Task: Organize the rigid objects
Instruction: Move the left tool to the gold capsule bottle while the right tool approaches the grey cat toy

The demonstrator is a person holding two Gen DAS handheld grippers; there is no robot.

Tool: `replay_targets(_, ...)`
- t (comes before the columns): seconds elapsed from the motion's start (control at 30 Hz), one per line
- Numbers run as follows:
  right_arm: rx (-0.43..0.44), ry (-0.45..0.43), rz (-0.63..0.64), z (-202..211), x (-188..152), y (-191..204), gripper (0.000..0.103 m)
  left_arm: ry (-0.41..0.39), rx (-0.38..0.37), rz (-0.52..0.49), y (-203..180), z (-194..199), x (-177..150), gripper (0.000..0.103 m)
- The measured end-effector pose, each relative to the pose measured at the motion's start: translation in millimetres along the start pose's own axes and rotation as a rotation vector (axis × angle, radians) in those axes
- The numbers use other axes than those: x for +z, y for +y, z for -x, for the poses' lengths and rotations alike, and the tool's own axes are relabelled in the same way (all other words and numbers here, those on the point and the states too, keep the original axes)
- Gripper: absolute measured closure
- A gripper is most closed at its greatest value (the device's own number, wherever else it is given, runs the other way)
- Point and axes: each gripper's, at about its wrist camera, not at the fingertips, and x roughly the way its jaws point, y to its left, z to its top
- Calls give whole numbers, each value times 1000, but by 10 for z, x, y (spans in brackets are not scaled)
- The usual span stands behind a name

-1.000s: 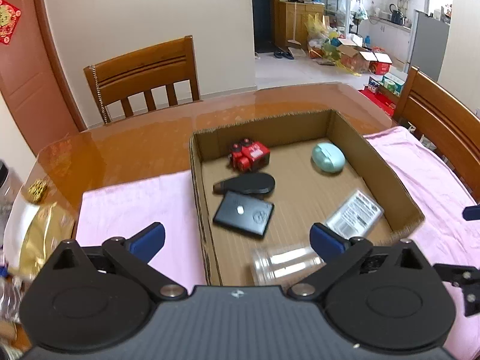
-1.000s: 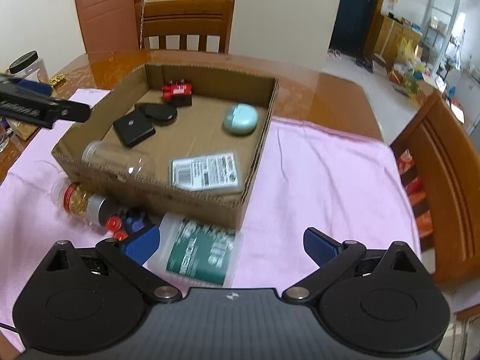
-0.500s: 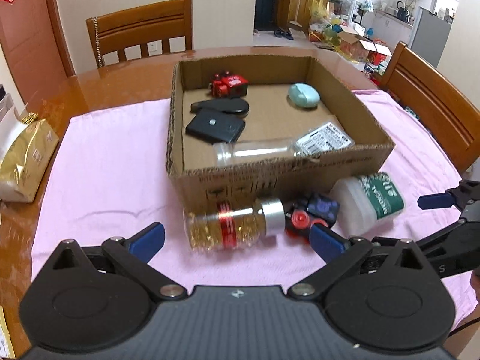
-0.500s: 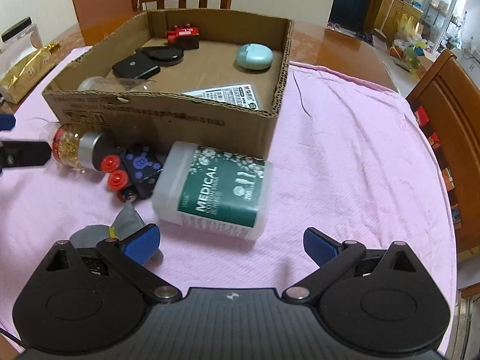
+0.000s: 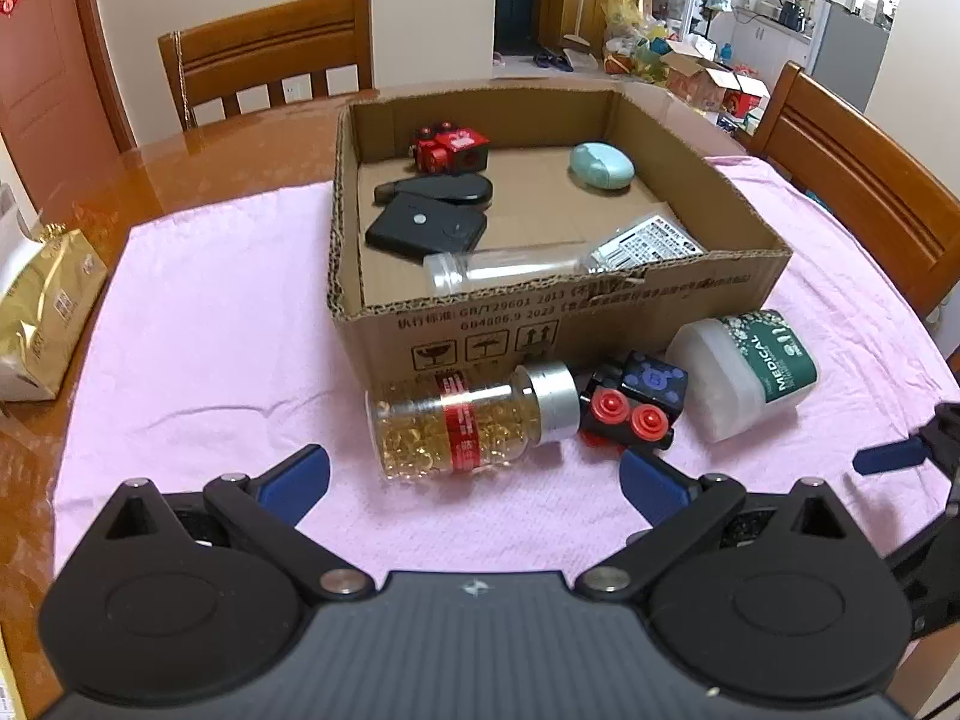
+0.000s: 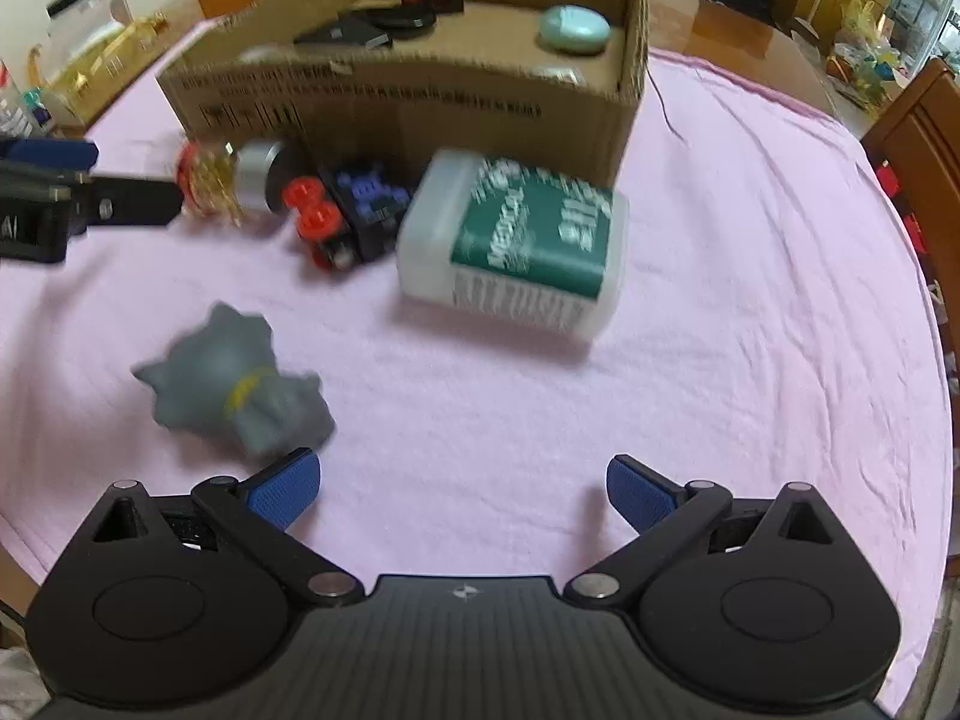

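Between my left tongs (image 5: 474, 474), spread wide and empty, lies the clear bottle of golden capsules with a red label and silver cap (image 5: 474, 417), on its side on the pink cloth (image 5: 210, 330). My right tongs (image 6: 462, 489) gape just as wide, holding nothing, with the grey rubber cat figure (image 6: 240, 390) just beside the left fingertip.

The bottle is round, so I judge it may roll off if I close off-centre. Its cap touches the black toy block with red studs (image 5: 630, 408), which could get dragged along. Next to that lies the white medical bottle with a green label (image 6: 522, 240), close to the brown cardboard box (image 5: 600, 324); its near wall must be cleared to drop anything inside.
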Motion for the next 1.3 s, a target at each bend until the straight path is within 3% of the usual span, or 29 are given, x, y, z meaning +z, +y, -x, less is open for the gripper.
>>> replay_targets(0.27,-4,0,38,-31,-193,71,0,18,-8,31,-8,-163,-3,1)
replay_targets(0.73,73,-58,202,40,-356,53,0,25,144,90,-139,-434,128,1)
replay_targets(1.03,55,-79,157,31,-358,50,0,52,157,111,-182,-562,179,8)
replay_targets(1.17,26,-90,98,46,-393,87,0,46,117,147,-121,-558,159,8)
replay_targets(1.3,-6,-68,28,59,-402,137,0,68,79,105,-49,-525,139,8)
